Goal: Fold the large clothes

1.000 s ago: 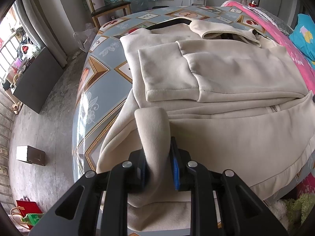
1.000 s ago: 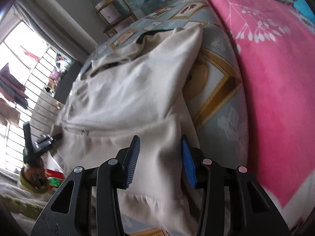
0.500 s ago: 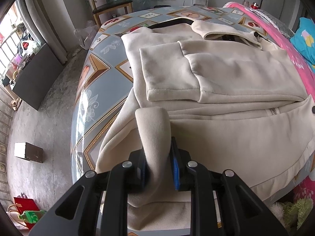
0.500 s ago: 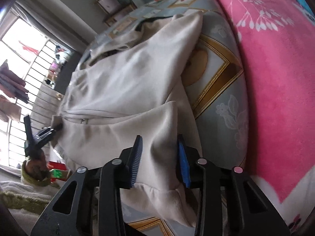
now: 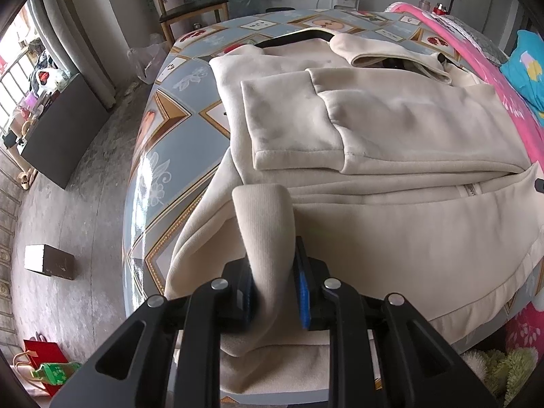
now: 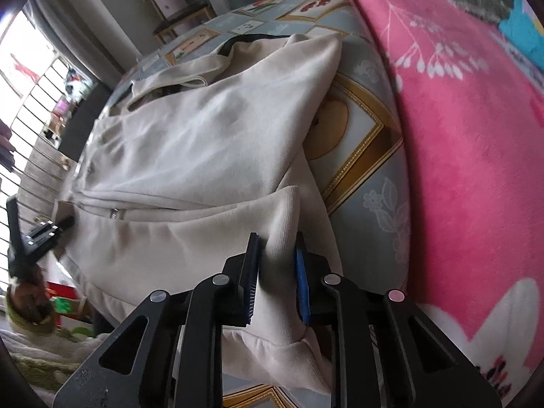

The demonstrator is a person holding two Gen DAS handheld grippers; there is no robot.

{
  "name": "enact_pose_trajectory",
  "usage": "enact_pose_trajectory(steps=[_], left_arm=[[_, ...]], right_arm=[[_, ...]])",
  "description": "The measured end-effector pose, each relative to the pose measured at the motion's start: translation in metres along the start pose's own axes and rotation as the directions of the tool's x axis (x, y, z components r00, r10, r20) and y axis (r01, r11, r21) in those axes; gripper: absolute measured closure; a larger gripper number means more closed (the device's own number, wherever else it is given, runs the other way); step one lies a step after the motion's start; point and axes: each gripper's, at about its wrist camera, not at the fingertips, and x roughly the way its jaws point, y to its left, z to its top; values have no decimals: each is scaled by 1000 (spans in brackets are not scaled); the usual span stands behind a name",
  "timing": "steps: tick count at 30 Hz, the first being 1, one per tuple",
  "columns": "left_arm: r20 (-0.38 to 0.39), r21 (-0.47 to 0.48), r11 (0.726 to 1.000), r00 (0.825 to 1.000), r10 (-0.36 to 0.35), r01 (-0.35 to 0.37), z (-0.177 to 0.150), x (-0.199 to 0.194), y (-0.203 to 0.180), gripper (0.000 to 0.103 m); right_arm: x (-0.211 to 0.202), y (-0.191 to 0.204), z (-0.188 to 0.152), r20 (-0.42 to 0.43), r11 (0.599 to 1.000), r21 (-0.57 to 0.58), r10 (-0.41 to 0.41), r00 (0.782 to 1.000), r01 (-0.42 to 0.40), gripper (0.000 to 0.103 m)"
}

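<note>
Left wrist view: left gripper (image 5: pixel 273 290) pinched tight on the ribbed hem corner of the cream jacket (image 5: pixel 391 136), fabric bulging up btwn the pads. Rest of the jacket lies ahead of the tool, spread on the patterned bed sheet (image 5: pixel 170 156), one sleeve (image 5: pixel 292 125) already folded across the chest, zipper pull (image 5: pixel 471 190) off to the fwd-right.

Right wrist view: right gripper (image 6: pixel 276 280) closed narrow on the opposite hem corner, cloth squeezed btwn its blue pads. Pink blanket (image 6: pixel 476 119) just to the tool's right; left gripper (image 6: pixel 40 234) visible far left at the other end of the hem.

Risks, as I judge them:
- Ribbed hem is thick and springy; a shallow bite could slip out mid-lift, esp. on the right side, where less cloth seems to be in the jaws.
- Uneven lift, one hand faster → fold line skews, hem lands crooked.
- Lifting too fast/high may drag the whole jacket and undo the folded sleeve.
- Swinging right could snag the blanket edge.
</note>
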Motion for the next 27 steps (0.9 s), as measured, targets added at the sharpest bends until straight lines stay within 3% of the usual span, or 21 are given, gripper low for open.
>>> enact_pose_trajectory(steps=[7, 27], left_arm=[[2, 0, 1000, 1000, 2, -2, -1, 0, 0, 84], [2, 10, 1000, 1000, 13, -13, -1, -2, -2, 84]], right_arm=[[1, 7, -1, -3, 997, -43, -66, 998, 66, 84], [6, 14, 0, -4, 992, -61, -111, 994, 111, 84]])
